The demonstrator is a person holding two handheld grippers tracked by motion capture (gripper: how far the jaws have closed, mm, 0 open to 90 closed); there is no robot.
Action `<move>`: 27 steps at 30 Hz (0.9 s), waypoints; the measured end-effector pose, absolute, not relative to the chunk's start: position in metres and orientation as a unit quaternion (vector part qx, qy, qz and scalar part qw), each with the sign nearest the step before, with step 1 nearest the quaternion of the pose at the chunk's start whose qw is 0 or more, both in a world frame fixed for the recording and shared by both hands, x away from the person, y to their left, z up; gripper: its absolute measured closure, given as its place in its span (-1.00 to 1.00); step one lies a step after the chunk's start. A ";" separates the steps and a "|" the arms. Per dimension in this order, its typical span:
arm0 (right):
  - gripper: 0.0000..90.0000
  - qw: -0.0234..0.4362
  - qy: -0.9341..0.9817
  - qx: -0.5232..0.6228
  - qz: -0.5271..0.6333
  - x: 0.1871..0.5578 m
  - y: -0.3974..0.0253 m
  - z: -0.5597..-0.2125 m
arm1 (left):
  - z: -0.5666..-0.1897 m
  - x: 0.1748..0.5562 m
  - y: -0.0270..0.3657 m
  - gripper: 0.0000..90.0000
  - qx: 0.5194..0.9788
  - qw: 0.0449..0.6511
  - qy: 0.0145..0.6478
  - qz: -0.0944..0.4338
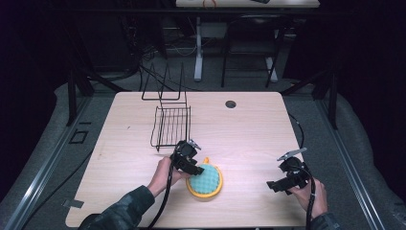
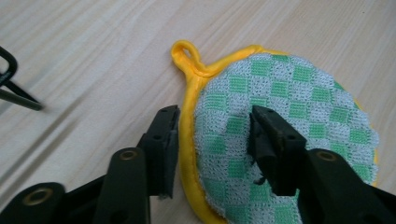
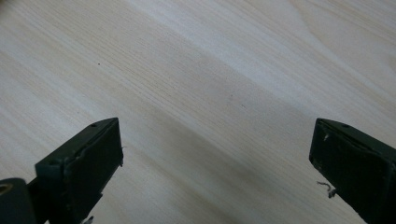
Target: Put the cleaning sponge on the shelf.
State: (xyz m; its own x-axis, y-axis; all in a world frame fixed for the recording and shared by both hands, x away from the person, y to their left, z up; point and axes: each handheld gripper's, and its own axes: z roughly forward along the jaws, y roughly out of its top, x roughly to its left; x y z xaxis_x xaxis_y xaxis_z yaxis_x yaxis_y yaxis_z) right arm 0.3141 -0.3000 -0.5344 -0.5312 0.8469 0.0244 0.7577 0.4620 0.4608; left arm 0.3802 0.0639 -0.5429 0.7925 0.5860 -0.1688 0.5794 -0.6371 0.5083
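Left gripper, jaws apart, straddles the round pot holder's yellow edge, seemingly touching; its loop points upper left; right gripper gapes wide

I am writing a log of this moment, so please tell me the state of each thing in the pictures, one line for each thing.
Left gripper: open, jaws on either side of the pot holder's yellow edge.
Right gripper: open wide, nothing between the jaws, above bare table.
Pot holder: lying flat on the table, green checked side up, loop pointing away.
Wire rack: standing on the table, nothing in it.
Table: wooden, holds the rack and the pot holder.
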 end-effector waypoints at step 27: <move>-0.92 0.110 0.849 0.468 0.219 0.313 -0.299 -0.532 | -0.545 0.368 0.062 0.87 0.909 0.295 0.290 0.049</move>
